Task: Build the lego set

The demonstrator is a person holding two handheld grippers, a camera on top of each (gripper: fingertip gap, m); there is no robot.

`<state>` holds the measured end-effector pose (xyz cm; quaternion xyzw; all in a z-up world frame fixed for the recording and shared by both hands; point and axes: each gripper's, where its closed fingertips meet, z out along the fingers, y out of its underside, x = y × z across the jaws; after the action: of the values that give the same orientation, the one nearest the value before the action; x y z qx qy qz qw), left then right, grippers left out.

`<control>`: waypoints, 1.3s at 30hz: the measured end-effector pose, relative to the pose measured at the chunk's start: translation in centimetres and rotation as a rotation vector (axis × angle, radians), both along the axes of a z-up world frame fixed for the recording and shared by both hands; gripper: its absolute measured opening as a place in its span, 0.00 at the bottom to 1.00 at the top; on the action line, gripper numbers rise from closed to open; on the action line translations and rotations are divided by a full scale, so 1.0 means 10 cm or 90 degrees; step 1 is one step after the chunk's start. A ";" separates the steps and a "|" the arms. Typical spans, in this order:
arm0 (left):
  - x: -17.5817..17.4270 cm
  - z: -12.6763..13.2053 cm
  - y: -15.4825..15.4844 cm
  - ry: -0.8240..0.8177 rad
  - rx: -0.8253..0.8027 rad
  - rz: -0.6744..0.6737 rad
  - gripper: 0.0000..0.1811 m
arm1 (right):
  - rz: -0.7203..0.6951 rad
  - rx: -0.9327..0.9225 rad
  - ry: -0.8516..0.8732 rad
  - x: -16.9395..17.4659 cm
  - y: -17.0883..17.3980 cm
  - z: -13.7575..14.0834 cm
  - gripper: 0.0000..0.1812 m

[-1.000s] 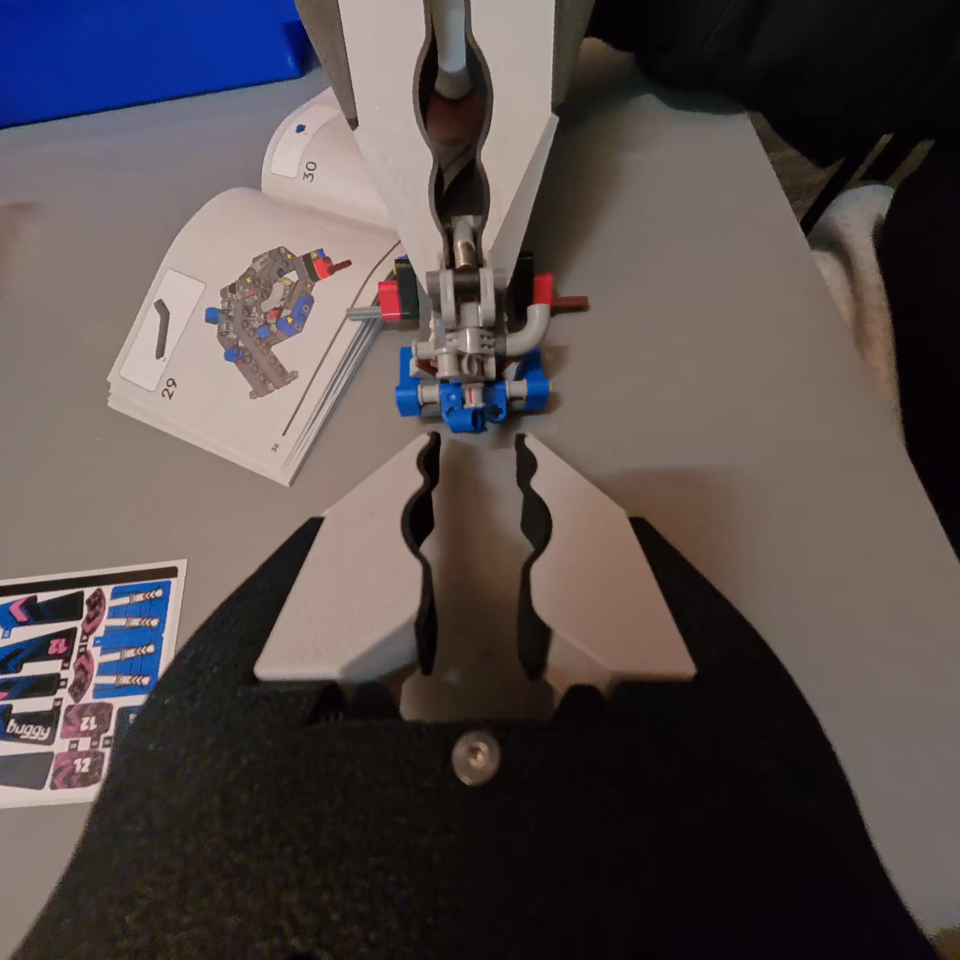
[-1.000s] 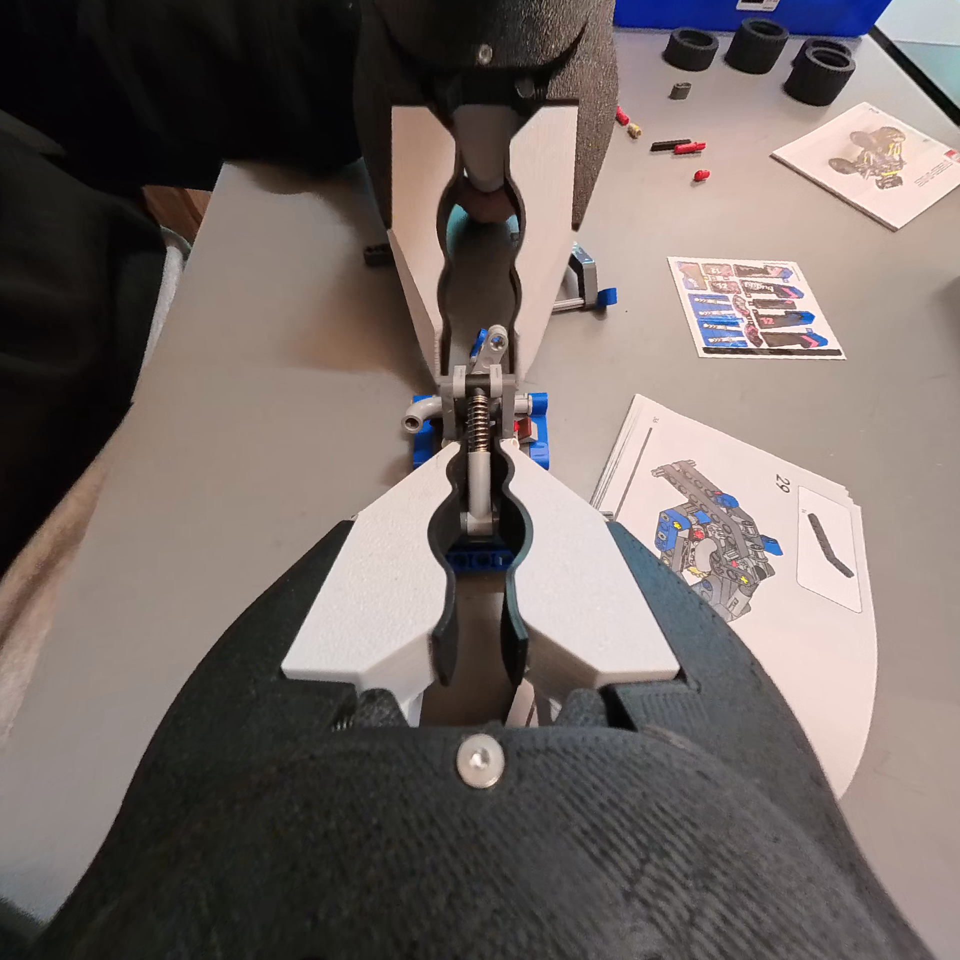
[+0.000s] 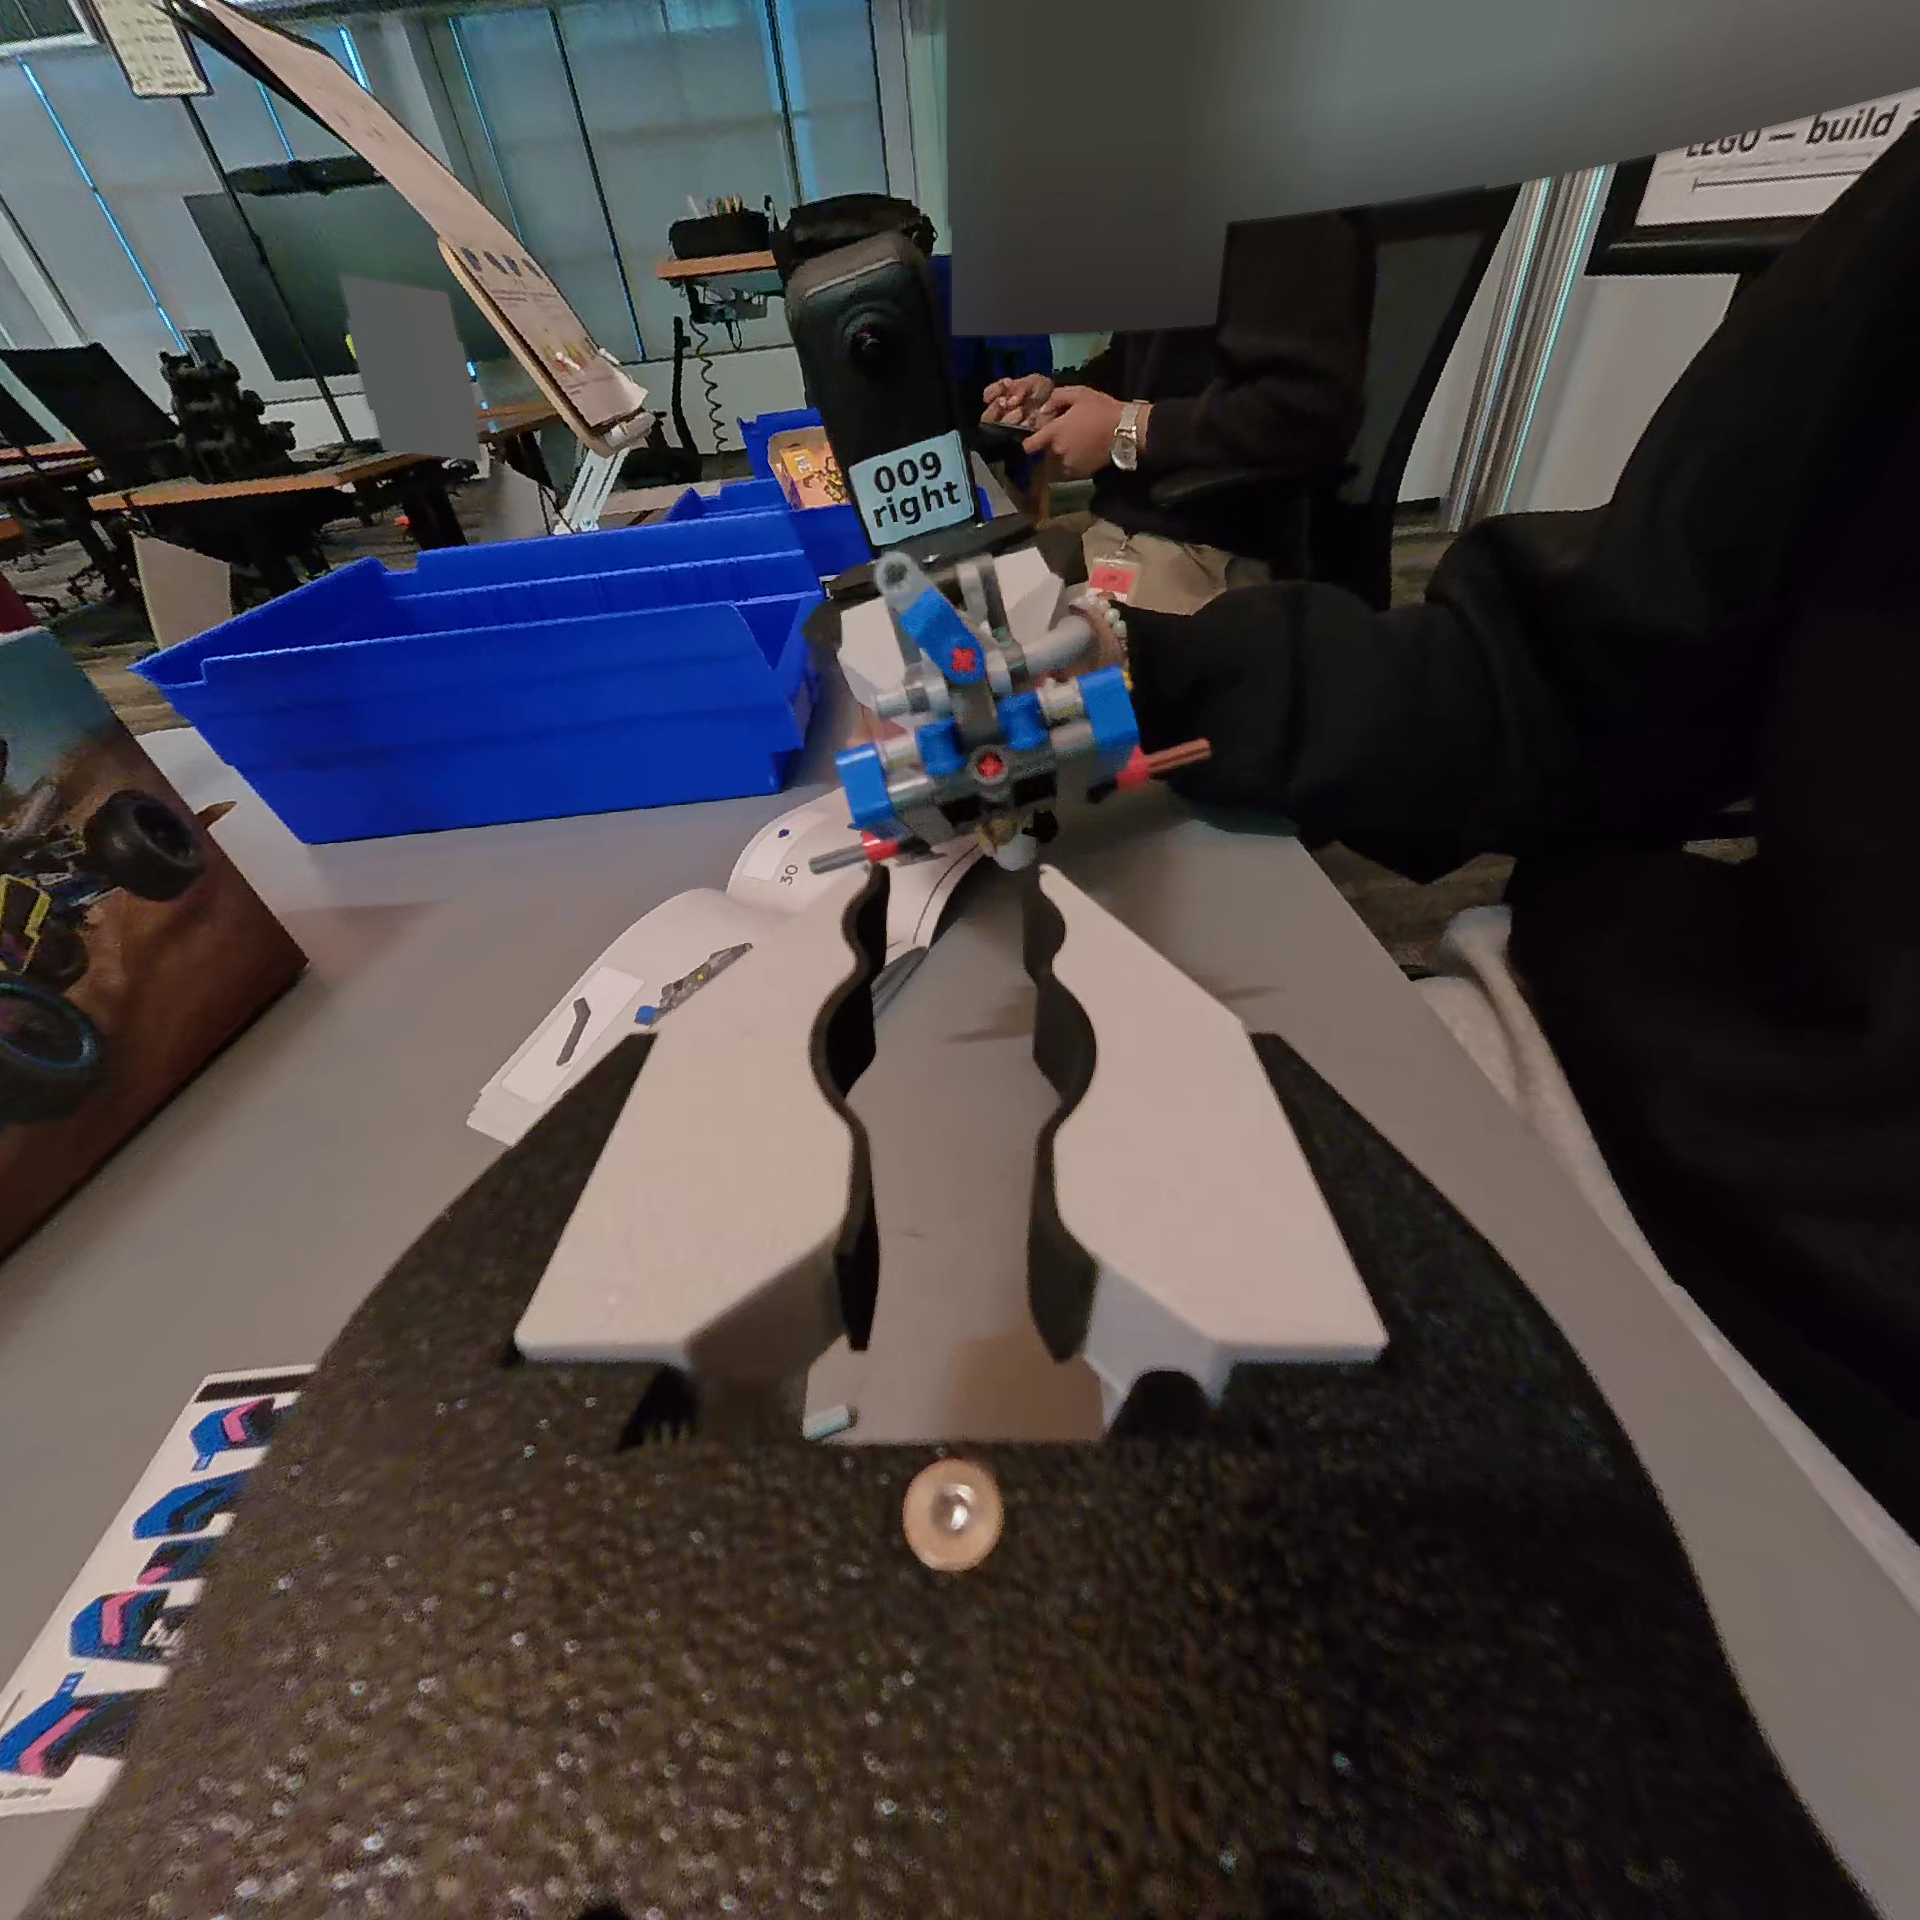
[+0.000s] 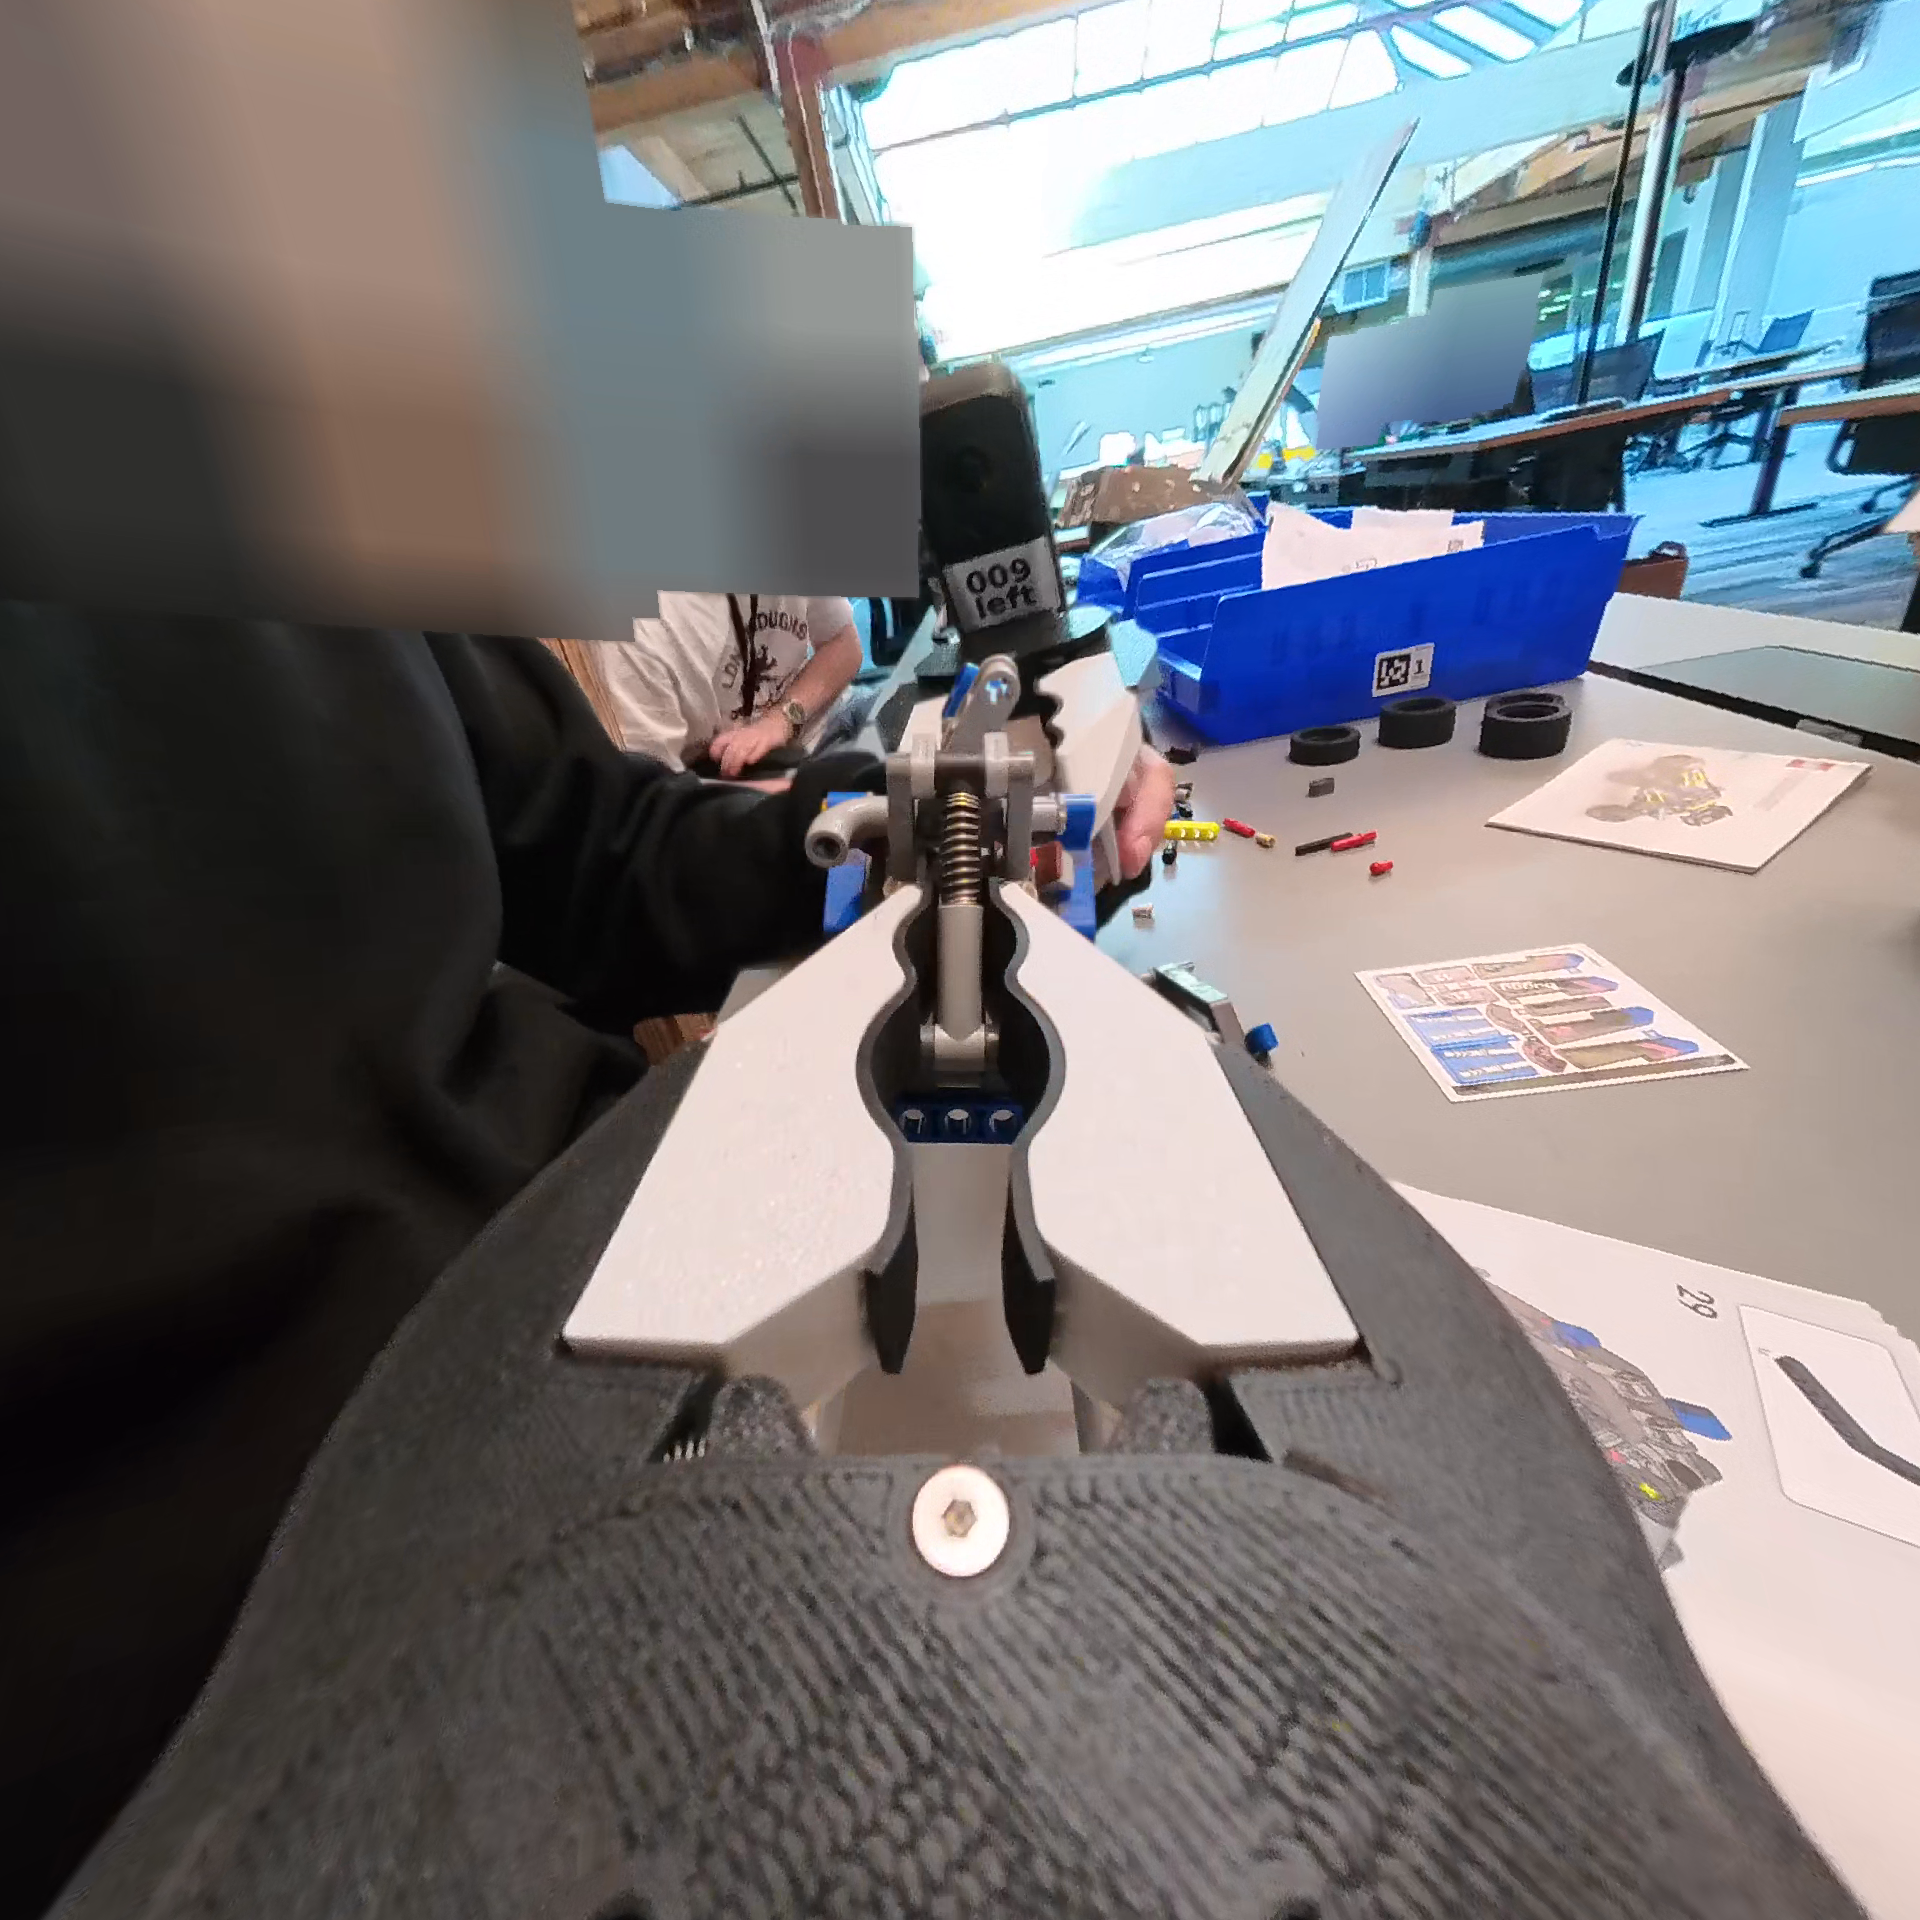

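The Lego assembly [image 4: 961, 810] is a grey frame with a spring shock absorber, blue beams and red pins. My right gripper [image 4: 961, 906] is shut on its grey shaft and holds it up off the grey table [image 4: 1351, 1122]. In the left wrist view the assembly [image 3: 987, 727] hangs just past my left gripper [image 3: 954, 896], which is open and empty, with its tips right under the assembly. The left gripper's fingers [image 4: 1091, 727] show behind the assembly in the right wrist view.
An open instruction booklet [image 3: 623, 997] [image 4: 1766, 1403] and a sticker sheet [image 4: 1548, 1023] lie on the table. Blue bins [image 3: 499, 686] [image 4: 1371, 623], black tyres [image 4: 1418, 722], loose small parts [image 4: 1340, 842], a second booklet [image 4: 1673, 800] and the set's box [image 3: 104, 935] stand around. People sit beyond.
The right gripper has lifted the assembly off the table and both grippers have tilted up to near level. The left gripper stays open, just short of the assembly.
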<state>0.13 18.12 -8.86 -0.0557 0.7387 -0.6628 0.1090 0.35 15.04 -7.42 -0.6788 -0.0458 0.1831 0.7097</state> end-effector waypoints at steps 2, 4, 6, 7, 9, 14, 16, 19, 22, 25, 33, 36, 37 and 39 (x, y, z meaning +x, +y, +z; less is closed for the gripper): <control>0.00 -0.01 0.00 -0.004 0.003 0.002 0.13 | -0.013 0.009 0.019 0.04 0.00 0.04 0.03; 0.01 -0.02 0.00 -0.005 0.006 0.005 0.13 | -0.017 0.009 0.035 0.06 0.00 0.06 0.03; 0.02 -0.01 0.00 -0.009 0.007 0.009 0.12 | -0.023 0.004 0.029 0.07 0.00 0.06 0.03; 0.02 -0.01 0.00 -0.010 0.004 0.009 0.12 | -0.030 -0.003 0.023 0.07 0.01 0.05 0.03; 0.02 0.01 0.01 -0.013 -0.002 0.012 0.12 | -0.041 -0.019 0.018 0.08 0.03 0.04 0.03; 0.09 0.06 0.06 -0.036 -0.015 0.049 0.13 | -0.144 -0.112 0.118 0.33 0.10 -0.09 0.03; 0.12 0.06 0.06 -0.042 -0.014 0.062 0.13 | -0.171 -0.131 0.157 0.39 0.10 -0.12 0.03; 0.13 0.03 0.06 -0.046 -0.001 0.068 0.13 | -0.184 -0.130 0.205 0.41 0.11 -0.10 0.03; 0.14 0.02 0.05 -0.046 0.004 0.073 0.13 | -0.188 -0.125 0.250 0.42 0.13 -0.08 0.03; 0.17 0.00 0.06 -0.047 0.008 0.083 0.13 | -0.193 -0.117 0.304 0.45 0.15 -0.09 0.03; 0.20 0.02 0.08 -0.050 0.000 0.099 0.13 | -0.185 -0.057 0.445 0.53 0.19 -0.07 0.03; 0.21 0.01 0.08 -0.050 0.003 0.099 0.13 | -0.196 -0.057 0.459 0.57 0.19 -0.11 0.03; 0.21 0.01 0.08 -0.051 0.003 0.101 0.13 | -0.199 -0.060 0.456 0.57 0.20 -0.12 0.03; 0.22 0.02 0.09 -0.056 0.003 0.106 0.13 | -0.206 -0.062 0.453 0.58 0.20 -0.12 0.02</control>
<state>2.34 19.00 -8.69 -0.0875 0.7275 -0.6515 0.1965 6.10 17.05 -8.65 -0.6041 0.3192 0.2948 0.6680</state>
